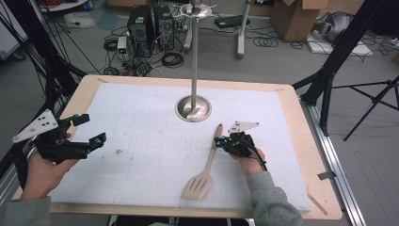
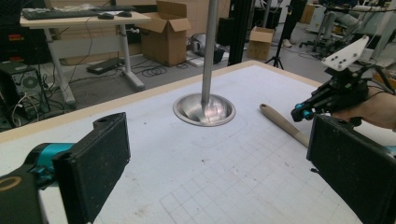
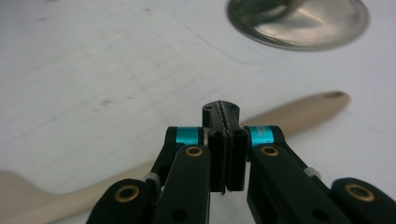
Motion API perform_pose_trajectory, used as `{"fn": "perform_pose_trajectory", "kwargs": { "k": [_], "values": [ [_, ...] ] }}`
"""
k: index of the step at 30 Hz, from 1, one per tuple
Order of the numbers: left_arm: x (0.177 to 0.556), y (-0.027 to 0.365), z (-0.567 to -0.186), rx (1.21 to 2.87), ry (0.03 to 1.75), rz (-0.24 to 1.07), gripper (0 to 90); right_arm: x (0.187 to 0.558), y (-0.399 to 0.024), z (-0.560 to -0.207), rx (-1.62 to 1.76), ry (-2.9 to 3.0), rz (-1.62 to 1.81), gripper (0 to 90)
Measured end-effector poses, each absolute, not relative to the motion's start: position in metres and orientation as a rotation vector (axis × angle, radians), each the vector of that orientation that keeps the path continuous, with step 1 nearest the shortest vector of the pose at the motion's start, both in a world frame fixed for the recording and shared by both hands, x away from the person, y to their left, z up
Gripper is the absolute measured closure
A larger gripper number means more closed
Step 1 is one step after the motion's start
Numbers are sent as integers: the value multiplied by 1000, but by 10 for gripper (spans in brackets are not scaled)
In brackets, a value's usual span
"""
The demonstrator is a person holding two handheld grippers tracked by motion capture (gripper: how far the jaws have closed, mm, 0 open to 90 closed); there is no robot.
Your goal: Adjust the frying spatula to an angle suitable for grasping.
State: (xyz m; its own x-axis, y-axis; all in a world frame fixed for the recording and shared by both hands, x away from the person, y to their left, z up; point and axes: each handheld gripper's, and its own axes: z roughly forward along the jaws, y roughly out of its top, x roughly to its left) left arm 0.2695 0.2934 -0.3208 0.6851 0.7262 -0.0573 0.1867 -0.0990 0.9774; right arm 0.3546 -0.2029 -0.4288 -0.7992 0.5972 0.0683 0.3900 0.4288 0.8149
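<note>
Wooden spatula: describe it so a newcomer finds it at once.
Start at the steel stand base mid-table. Just in front and right of it lies the wooden spatula, its handle tip toward the base, beside the right gripper. It alone is pale wood with a slotted blade.

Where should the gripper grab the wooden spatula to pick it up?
Probably mid-handle on the wooden spatula, coming down from above with the jaws across its width. It lies flat on the table, and the handle is slim and straight, while the slotted blade is wide. The right gripper is nearest, shut.
</note>
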Motion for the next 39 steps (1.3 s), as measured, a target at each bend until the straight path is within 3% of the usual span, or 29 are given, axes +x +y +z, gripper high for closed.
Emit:
{"fn": "perform_pose_trajectory", "kwargs": {
  "k": [17,39],
  "values": [
    [283,278,-323,1668,722,500,66,321,-150,-443,623,2702,1169,900],
    [299,259,-326,1694,688,455,66,306,-175,-441,652,2677,1182,900]
  ]
}}
